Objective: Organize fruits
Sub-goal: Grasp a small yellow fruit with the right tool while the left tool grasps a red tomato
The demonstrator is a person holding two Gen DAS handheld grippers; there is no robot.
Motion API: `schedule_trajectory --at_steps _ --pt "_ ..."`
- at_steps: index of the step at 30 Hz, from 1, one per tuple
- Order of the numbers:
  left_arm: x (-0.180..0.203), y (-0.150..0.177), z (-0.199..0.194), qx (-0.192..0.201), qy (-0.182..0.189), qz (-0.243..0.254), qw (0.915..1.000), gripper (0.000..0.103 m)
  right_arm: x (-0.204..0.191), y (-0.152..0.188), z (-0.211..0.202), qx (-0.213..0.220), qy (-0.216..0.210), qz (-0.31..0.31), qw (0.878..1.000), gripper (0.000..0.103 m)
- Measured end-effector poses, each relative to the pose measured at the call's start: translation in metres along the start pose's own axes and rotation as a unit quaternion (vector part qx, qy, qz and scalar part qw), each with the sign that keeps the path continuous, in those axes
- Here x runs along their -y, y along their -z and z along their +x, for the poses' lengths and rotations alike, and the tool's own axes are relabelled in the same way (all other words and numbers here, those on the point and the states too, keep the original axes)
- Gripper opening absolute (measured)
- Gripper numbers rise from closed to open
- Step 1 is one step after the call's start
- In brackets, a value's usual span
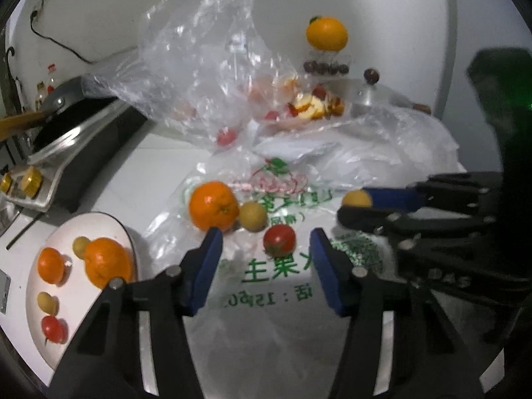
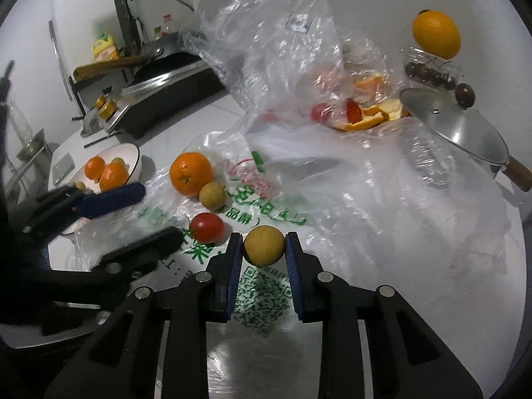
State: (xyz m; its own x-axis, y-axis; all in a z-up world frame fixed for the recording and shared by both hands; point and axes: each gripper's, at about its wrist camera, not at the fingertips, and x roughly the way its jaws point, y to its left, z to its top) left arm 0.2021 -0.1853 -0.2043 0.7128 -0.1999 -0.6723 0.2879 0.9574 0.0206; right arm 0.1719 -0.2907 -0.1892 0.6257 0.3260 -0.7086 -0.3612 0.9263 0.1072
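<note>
Yellow, round, matte-skinned small fruit [image 2: 264, 245] between right hand-held gripper [image 2: 263, 249] pads.

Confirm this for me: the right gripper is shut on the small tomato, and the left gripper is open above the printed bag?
Not quite. The right gripper is shut on a small yellow fruit, not the tomato, which lies free on the printed bag; the right wrist view shows this. The left gripper is indeed open above the bag.
</note>
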Motion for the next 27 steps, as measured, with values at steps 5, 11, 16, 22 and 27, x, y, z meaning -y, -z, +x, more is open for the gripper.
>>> schedule_trajectory --at_steps 5,11,16,22,27 --pt "0.002 -0.004 0.009 -0.008 0.004 0.005 0.9999 0.050 0.008 -0.001 -0.006 0.014 0.004 0.008 1.000 0.028" --pt "0.005 -0.008 0.026 -0.033 0.002 0.010 0.9994 0.044 0.014 -0.001 -0.006 0.019 0.003 0.015 1.000 0.028" --pt "0.006 -0.008 0.038 -0.053 0.005 0.009 0.9986 0.044 0.017 -0.001 -0.003 0.016 -0.002 0.016 1.000 0.028" --pt "0.009 -0.008 0.049 -0.073 0.018 0.014 0.9970 0.035 0.015 0.000 -0.001 0.016 -0.011 0.008 1.000 0.028" --pt "0.009 -0.007 0.049 -0.074 0.022 0.010 0.9970 0.028 0.017 0.000 -0.001 0.017 -0.010 0.010 1.000 0.028"
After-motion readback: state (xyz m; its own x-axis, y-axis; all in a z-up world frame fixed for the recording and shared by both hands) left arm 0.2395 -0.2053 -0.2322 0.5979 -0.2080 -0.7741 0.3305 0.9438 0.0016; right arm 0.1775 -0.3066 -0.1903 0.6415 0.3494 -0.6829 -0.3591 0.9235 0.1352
